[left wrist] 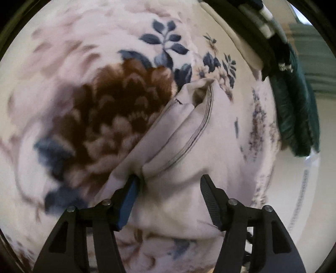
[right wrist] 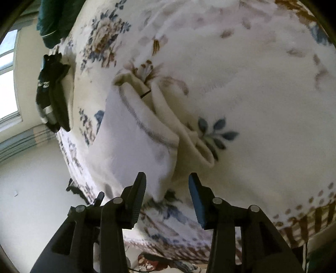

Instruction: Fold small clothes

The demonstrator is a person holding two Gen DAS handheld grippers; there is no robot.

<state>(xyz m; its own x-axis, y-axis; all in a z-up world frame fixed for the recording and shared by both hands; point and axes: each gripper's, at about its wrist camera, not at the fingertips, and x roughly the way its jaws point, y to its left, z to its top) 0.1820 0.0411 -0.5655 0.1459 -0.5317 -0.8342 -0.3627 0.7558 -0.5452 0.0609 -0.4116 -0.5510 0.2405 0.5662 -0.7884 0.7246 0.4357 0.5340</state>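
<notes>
A small white garment (left wrist: 178, 134) with grey stitched hems lies bunched in folds on a floral blanket (left wrist: 100, 63). My left gripper (left wrist: 170, 189) is open, its fingers on either side of the garment's near end, the left finger against a fold. In the right wrist view the same garment (right wrist: 134, 142) lies on the blanket (right wrist: 252, 84). My right gripper (right wrist: 167, 187) is open just above the garment's near corner, holding nothing.
A dark green garment (left wrist: 298, 117) and a black one with white stripes (left wrist: 264, 21) lie at the blanket's edge. They also show in the right wrist view, green (right wrist: 54, 19) and black (right wrist: 52, 92). The blanket edge drops to a pale floor (right wrist: 31, 189).
</notes>
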